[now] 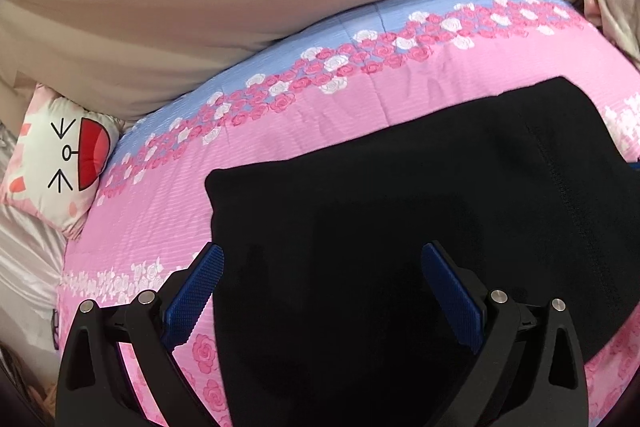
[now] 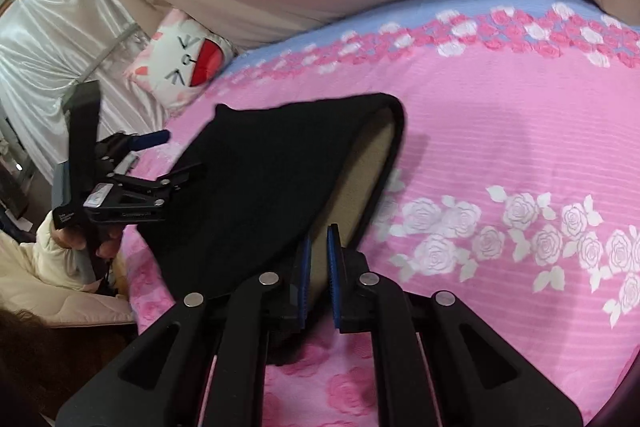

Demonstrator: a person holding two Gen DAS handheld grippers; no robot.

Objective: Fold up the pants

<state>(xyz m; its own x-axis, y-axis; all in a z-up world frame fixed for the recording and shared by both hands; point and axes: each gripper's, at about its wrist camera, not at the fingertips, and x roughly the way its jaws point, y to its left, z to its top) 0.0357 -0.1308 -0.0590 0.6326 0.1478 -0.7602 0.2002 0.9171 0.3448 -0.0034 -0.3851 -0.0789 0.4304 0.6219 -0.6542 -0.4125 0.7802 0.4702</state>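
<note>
Your black pants (image 1: 400, 207) lie folded on the pink, rose-printed quilted bed (image 1: 304, 131). Your left claw (image 1: 320, 291) hovers spread above them; your right claw (image 2: 318, 267) pinches their tan-lined edge.

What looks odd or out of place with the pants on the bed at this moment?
The right gripper lifts one edge of the black pants, exposing their tan lining. The left gripper is open. Nothing looks damaged.
</note>
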